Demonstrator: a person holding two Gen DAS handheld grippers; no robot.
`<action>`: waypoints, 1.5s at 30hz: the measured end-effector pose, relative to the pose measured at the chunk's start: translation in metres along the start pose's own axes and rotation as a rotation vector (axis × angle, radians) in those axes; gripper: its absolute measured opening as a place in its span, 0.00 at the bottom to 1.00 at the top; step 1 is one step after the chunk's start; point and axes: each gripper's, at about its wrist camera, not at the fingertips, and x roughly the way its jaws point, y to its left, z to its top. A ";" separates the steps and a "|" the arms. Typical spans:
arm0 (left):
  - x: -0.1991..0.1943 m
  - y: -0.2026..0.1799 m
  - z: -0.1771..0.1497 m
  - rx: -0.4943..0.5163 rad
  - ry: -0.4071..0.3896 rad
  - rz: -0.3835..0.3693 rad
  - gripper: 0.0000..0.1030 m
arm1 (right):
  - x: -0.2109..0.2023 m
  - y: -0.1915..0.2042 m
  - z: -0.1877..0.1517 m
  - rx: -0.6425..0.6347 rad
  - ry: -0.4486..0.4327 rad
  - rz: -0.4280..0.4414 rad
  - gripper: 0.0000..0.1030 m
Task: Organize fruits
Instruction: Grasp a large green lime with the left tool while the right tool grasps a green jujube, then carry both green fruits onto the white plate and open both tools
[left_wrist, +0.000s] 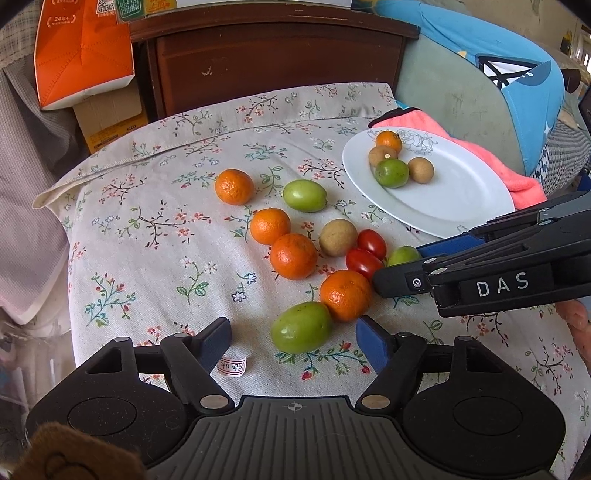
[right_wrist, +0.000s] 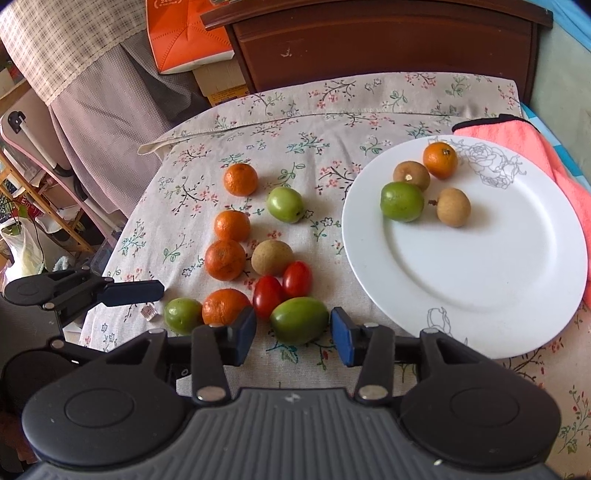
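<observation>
The green fruit I'm lined up on lies on the floral cloth between my right tool's spread fingers, untouched, beside two cherry tomatoes. My left tool is spread too, near another green fruit and a mandarin. The white plate holds four fruits.

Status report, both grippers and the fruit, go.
Left gripper open over green fruit. Right gripper open around green fruit. Four fruits on plate. Nothing blocking.
</observation>
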 end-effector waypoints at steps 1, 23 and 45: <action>0.000 -0.001 0.000 0.004 -0.003 0.004 0.71 | 0.000 0.000 0.000 -0.003 -0.001 -0.001 0.44; -0.011 0.007 0.007 -0.060 -0.062 0.003 0.30 | -0.010 0.000 0.000 -0.010 -0.036 0.000 0.34; -0.018 0.008 0.016 -0.111 -0.098 -0.013 0.30 | -0.026 -0.007 0.005 0.018 -0.077 0.003 0.34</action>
